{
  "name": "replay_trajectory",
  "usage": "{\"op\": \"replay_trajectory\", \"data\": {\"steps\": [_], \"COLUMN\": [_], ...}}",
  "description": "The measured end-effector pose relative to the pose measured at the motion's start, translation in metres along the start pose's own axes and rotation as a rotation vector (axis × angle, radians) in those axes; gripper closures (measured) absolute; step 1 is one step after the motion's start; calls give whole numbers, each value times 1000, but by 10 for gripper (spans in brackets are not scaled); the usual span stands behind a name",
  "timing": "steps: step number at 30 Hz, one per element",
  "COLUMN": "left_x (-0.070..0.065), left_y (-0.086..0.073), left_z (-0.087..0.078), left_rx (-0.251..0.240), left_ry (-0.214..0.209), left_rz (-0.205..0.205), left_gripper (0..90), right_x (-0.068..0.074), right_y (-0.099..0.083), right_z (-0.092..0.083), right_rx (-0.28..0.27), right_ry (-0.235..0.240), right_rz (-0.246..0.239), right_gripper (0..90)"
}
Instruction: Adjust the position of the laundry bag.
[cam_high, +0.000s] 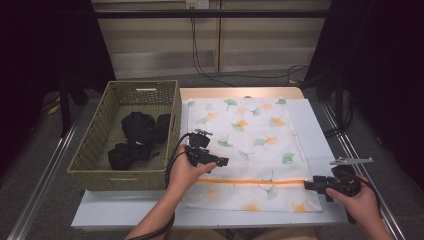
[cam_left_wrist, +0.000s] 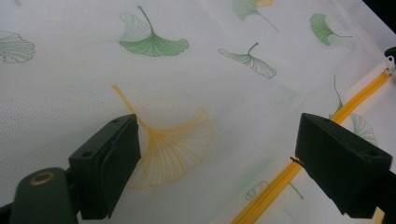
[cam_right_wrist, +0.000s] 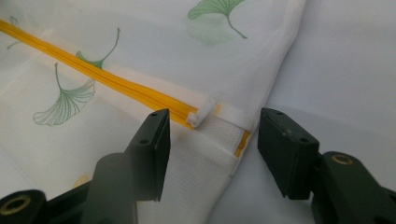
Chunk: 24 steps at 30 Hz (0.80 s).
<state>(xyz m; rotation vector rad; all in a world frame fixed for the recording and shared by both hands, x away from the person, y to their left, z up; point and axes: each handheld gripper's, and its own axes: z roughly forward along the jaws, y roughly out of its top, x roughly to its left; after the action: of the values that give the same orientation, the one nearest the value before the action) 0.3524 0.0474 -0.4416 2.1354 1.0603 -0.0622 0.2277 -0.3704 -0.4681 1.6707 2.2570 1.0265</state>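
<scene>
A white mesh laundry bag (cam_high: 250, 145) printed with green and orange ginkgo leaves lies flat on the table. An orange zipper (cam_high: 250, 181) runs across it near the front edge. My left gripper (cam_high: 220, 162) hovers over the bag's left part, just behind the zipper (cam_left_wrist: 280, 179); its jaws stand wide open above the mesh (cam_left_wrist: 219, 154). My right gripper (cam_high: 310, 185) is at the zipper's right end. Its jaws are open (cam_right_wrist: 212, 140), one over the bag and one over the bare table, and the white zipper pull (cam_right_wrist: 201, 114) lies just ahead of the gap between them, untouched.
A woven basket (cam_high: 100, 165) stands to the left of the bag, holding black clothes (cam_high: 137, 135). The white tabletop (cam_high: 310, 120) shows as a strip right of the bag, and its right edge is near. Cables trail across the floor behind the table.
</scene>
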Motion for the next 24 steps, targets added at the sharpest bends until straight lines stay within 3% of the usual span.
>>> {"op": "replay_trajectory", "data": {"steps": [7,11,12,15,21,24], "left_x": [-4,-4,-3,-3,-3,-3], "left_y": [3,3,4,4,3,3], "left_z": [2,2,2,2,0,0], "left_rx": [-10,-21,-17,-24,-11,-16], "left_ry": [-3,-5,-7,-5,-8,-7], "left_rz": [6,-7,-4,-11,7,-3], "left_gripper": [139,140,140,140,141,142], "right_x": [9,14,18,22,25,26], "right_y": [-2,-2,-2,-3,-3,-2], "right_z": [1,3,4,5,4,5], "right_rx": [4,7,15,16,30,35], "right_ry": [-36,-80,-129,-161,-200,-213], "right_rz": [-36,-60,-106,-142,-141,-143], "right_gripper": [442,472,530,536,619,663]}}
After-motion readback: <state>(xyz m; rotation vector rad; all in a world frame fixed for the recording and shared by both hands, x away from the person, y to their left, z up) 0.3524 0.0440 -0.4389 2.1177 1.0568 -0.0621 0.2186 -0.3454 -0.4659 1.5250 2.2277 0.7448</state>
